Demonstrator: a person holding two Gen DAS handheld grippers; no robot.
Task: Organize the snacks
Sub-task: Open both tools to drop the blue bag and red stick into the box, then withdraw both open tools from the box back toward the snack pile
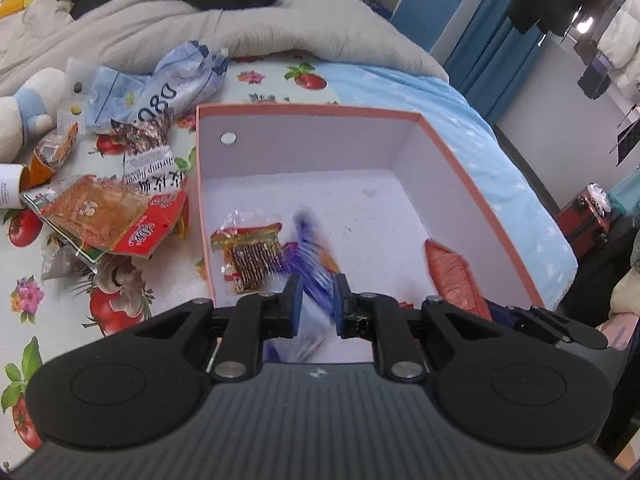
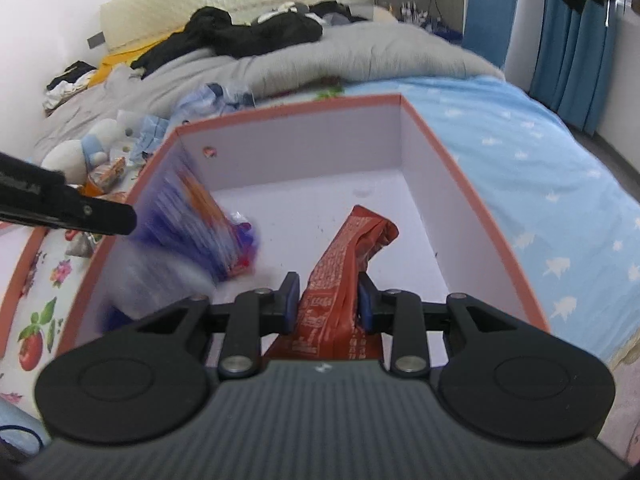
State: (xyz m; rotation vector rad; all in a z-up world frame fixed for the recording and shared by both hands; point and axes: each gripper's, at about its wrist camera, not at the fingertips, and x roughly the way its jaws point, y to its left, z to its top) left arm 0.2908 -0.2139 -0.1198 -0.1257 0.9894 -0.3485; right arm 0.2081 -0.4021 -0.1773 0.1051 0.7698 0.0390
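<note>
Left wrist view: the left gripper stands over the near wall of an open cardboard box with a salmon-pink rim and smooth, pale lilac inside walls. Its blue-padded fingers are parted only a little, and a blurred blue and purple foil packet passes between them and runs out ahead of the tips; whether the pads press on it I cannot tell. On the box floor, left of the fingertips, lies a clear crinkled packet of dark ridged snack sticks. To the right of the fingers an orange-red wrapper slants upward. Left of the box, on a glossy cloth printed with tomatoes and flowers, a heap of crumpled snack bags lies loose.

Right wrist view: the right gripper has its fingers partly apart, one on each side of the orange-red wrapper, which is long, creased and printed with small white text. Its far end rests on the box floor ahead of the fingertips. The left pad lies against the wrapper's edge; the right pad's contact is unclear. Left of the fingers the blue and purple packet is a blur inside the box.
</note>
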